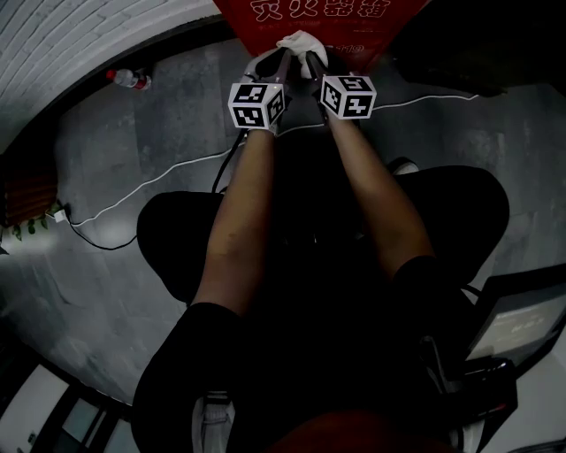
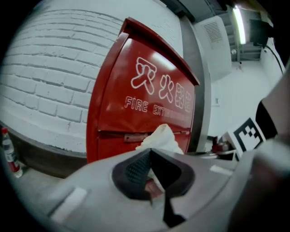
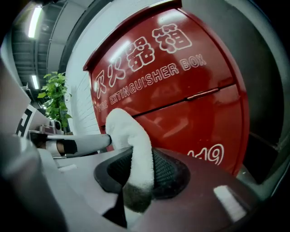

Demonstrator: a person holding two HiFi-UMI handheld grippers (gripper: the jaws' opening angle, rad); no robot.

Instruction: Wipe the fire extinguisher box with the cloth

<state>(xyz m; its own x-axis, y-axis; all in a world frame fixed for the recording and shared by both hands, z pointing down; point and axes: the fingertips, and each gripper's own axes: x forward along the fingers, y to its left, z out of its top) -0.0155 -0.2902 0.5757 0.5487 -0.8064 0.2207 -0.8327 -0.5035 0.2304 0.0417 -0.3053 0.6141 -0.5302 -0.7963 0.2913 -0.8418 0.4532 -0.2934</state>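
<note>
White cloth point(image 3: 129, 136) clamped in right hand-held gripper point(image 3: 136, 168), also pinched by left hand-held gripper point(image 2: 152, 170), near red fire extinguisher box point(image 3: 190, 104)

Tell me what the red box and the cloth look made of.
The fire extinguisher box looks like painted sheet metal, glossy red: bright reflections streak its front. The cloth looks like soft white fabric, matte and fuzzy, perhaps cotton or microfibre; it bunches in folds.

The cloth point(image 1: 302, 42) is before the fire extinguisher box point(image 1: 252, 19) (bottle point(image 1: 130, 80) leftward)
</note>
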